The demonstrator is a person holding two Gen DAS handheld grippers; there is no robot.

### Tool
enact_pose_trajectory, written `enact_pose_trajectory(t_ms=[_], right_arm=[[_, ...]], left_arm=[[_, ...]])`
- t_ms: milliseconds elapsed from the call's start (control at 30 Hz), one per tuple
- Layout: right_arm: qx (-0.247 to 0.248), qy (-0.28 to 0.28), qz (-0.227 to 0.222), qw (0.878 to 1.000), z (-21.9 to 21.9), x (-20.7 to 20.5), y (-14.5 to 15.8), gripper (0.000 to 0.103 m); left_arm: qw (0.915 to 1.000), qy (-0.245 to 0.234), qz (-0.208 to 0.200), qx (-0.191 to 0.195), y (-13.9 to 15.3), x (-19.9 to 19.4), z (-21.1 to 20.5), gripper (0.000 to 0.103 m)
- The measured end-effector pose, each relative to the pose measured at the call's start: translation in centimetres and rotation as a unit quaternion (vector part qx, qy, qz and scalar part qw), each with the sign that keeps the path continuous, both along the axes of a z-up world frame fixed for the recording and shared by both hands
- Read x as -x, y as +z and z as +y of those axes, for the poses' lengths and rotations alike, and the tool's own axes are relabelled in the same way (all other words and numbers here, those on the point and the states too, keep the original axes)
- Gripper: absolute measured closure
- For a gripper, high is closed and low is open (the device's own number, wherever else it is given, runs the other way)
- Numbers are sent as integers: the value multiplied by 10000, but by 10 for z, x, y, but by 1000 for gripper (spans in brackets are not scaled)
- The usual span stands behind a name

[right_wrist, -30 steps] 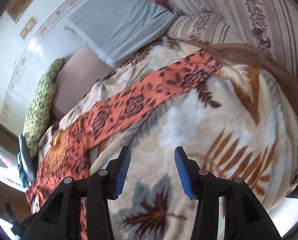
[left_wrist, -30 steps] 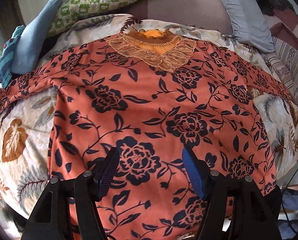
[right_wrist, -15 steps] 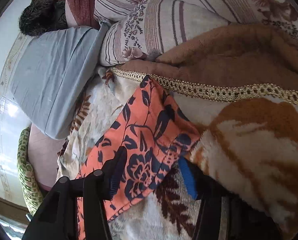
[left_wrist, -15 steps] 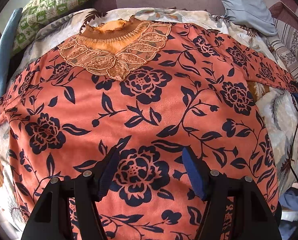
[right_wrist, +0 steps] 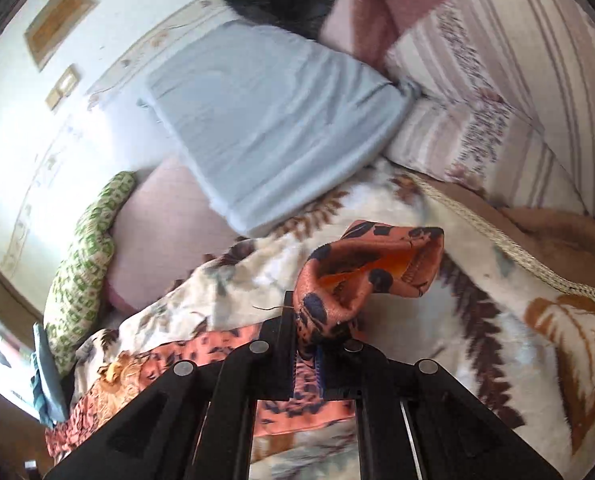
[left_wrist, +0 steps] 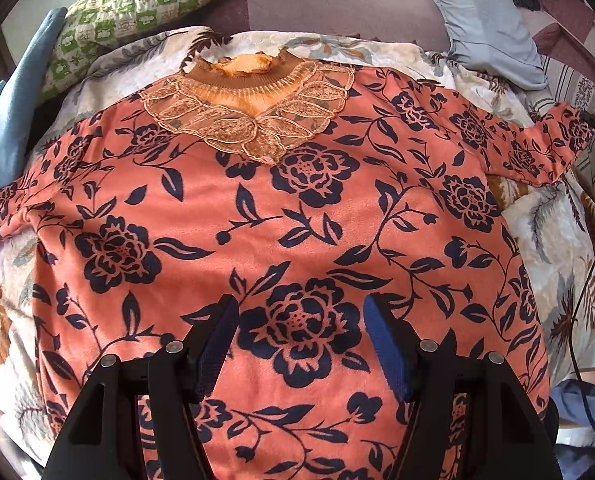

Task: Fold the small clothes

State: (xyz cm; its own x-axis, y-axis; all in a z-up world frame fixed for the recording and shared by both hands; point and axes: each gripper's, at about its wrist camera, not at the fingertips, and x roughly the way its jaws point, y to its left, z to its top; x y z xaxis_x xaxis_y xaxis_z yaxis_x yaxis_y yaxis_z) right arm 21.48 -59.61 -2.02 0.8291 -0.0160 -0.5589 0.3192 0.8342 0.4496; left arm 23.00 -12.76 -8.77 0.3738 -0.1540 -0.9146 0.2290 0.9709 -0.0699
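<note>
An orange top with dark blue flowers (left_wrist: 289, 208) lies spread face up on a leaf-patterned blanket (left_wrist: 553, 236), its lace collar (left_wrist: 249, 120) at the far side. My left gripper (left_wrist: 301, 320) hangs open just above the top's lower middle, with nothing between its fingers. In the right wrist view my right gripper (right_wrist: 309, 344) is shut on the cuff end of the top's sleeve (right_wrist: 369, 272) and holds it lifted off the blanket (right_wrist: 477, 320). That raised sleeve end (left_wrist: 557, 148) also shows at the right edge of the left wrist view.
A green checked pillow (left_wrist: 165, 4) and a pale blue pillow (left_wrist: 477, 20) lie beyond the collar. A blue cloth (left_wrist: 17, 104) sits at the far left. Striped bedding (right_wrist: 517, 100) and a brown blanket with braided trim (right_wrist: 517, 256) border the right side. A cable (left_wrist: 589, 280) hangs at the right.
My right gripper went to the sleeve's end, shut on it and lifted it off the blanket. My left gripper drifted over the top's body and stayed open.
</note>
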Motion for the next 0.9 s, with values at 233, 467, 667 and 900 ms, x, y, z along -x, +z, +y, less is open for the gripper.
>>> enact_pose_trajectory(t_ms=[233, 467, 667, 900], right_arm=[[-41, 1429, -176, 9896, 161, -53, 25, 97], [-518, 2705, 254, 9610, 348, -99, -20, 97], [-631, 3570, 1078, 9257, 490, -115, -80, 86], [-219, 3635, 990, 9261, 477, -77, -66, 72]], left_arm=[[9980, 533, -220, 266, 26, 17, 72, 38], [9938, 1002, -267, 409, 28, 35, 139, 38], [9892, 1367, -329, 415, 26, 40, 178, 38], [9856, 1523, -354, 637, 26, 22, 185, 38]])
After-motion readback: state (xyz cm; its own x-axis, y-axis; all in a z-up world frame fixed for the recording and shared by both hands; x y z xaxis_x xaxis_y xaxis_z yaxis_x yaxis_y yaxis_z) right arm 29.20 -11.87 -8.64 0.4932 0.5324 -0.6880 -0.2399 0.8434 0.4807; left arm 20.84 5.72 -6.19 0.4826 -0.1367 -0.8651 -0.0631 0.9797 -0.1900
